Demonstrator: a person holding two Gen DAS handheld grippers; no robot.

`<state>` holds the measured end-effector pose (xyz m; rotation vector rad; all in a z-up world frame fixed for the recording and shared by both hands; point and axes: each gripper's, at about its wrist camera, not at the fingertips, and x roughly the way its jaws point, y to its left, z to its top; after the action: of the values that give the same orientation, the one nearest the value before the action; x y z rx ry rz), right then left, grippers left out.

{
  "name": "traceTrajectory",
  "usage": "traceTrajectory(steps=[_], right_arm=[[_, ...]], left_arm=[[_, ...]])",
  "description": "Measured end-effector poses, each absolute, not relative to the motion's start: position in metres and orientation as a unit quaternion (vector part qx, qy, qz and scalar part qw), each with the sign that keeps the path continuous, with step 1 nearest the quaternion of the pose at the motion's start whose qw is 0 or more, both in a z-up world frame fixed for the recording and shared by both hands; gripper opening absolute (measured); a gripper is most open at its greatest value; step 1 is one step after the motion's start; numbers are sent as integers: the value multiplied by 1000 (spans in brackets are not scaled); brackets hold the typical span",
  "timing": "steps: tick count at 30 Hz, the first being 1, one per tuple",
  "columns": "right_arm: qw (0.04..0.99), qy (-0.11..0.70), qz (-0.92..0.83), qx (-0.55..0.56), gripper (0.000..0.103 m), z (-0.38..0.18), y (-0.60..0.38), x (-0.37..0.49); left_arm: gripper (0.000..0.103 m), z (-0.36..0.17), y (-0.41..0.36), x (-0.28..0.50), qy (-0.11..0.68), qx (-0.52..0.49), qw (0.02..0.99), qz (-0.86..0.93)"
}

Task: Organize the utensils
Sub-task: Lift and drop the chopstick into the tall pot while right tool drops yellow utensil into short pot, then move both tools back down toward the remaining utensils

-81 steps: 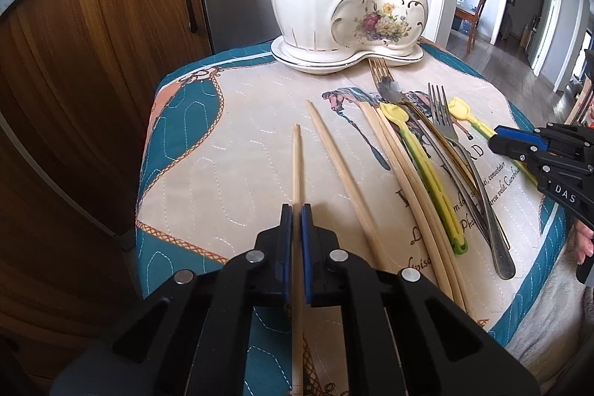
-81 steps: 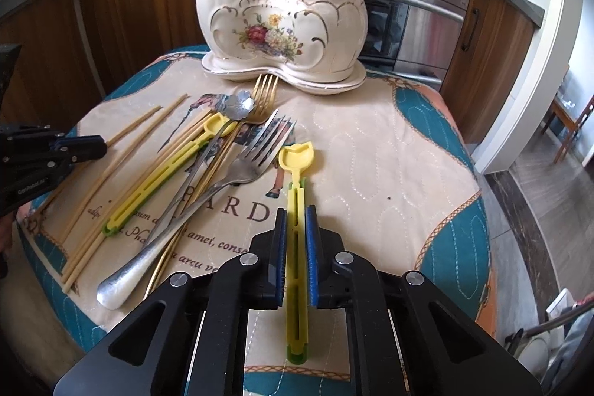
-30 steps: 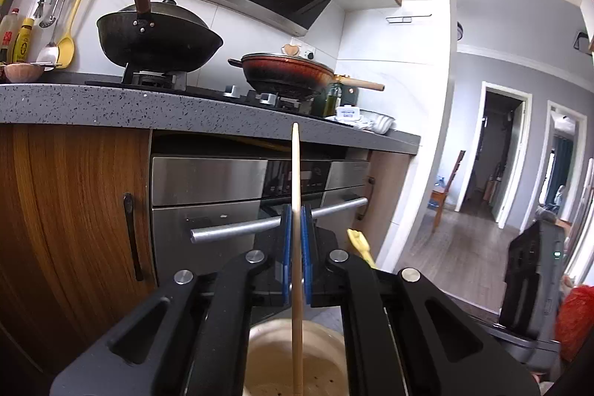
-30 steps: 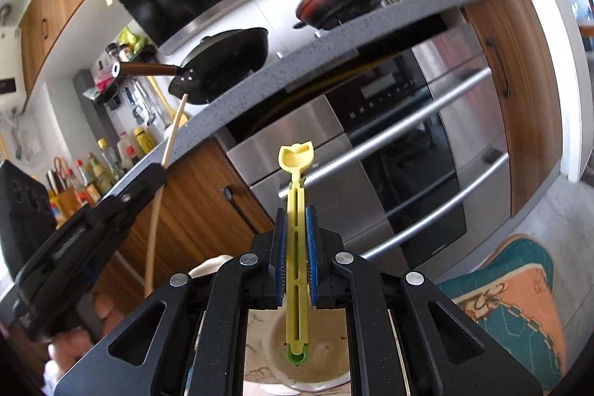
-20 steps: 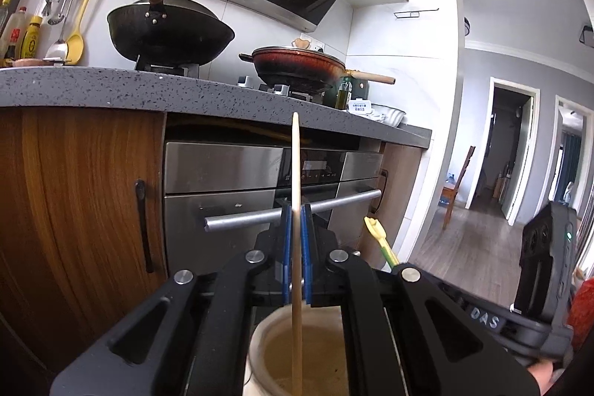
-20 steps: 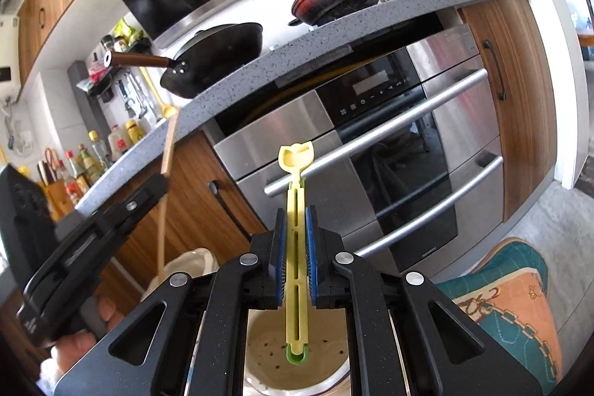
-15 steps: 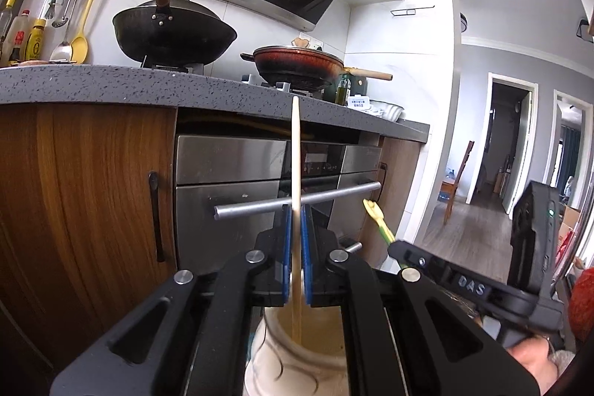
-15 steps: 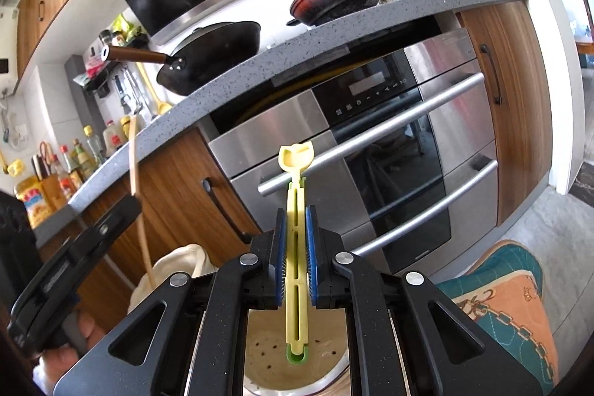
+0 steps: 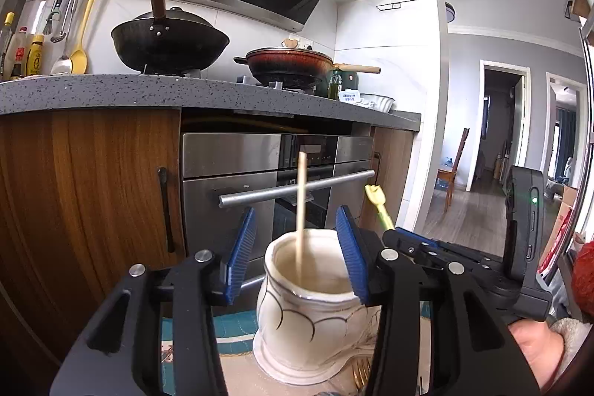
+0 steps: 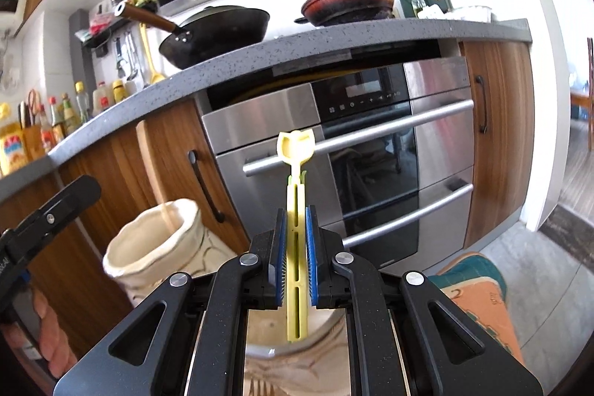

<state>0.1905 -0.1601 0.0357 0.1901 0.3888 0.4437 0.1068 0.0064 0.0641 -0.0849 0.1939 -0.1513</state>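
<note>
My left gripper (image 9: 295,247) is open above the tall cup of the white ceramic utensil holder (image 9: 308,318). A wooden chopstick (image 9: 300,210) stands free between the jaws with its lower end inside that cup. My right gripper (image 10: 296,257) is shut on a yellow plastic utensil (image 10: 296,210), held upright over the holder's lower cup (image 10: 293,333). The tall cup (image 10: 156,244) shows to its left in the right wrist view. The yellow utensil's tip (image 9: 373,197) and the right gripper (image 9: 445,258) show in the left wrist view.
A steel oven (image 10: 371,151) with bar handles and wooden cabinets (image 9: 85,195) stand behind the holder. A grey counter (image 9: 148,91) carries a black wok and a red pan. The teal and cream cloth (image 10: 479,288) lies under the holder. A gold fork tip (image 9: 358,377) lies by the holder's base.
My left gripper has opened and let go of the chopstick, which has dropped into the tall cup. My right gripper still holds the yellow utensil over the lower cup.
</note>
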Motion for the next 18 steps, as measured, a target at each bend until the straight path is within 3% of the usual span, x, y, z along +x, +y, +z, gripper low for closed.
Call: traceTrajectory(steps=[11,13,15,18], right_arm=[[956,190,212,75,11,40,-164,167],[955,193,211,77,18,41,-167,162],[955,192,210,78,35,42,-170,154],[956,189,210,79,49,44,-175,140]], left_arm=[[54,51,21,88,123,-59,989,-65],[58,47,23,86,132,-59,988,-61],[61,41,24,82,139,-56,987,-56],[73,33,24,74,151,-52,986,-50]])
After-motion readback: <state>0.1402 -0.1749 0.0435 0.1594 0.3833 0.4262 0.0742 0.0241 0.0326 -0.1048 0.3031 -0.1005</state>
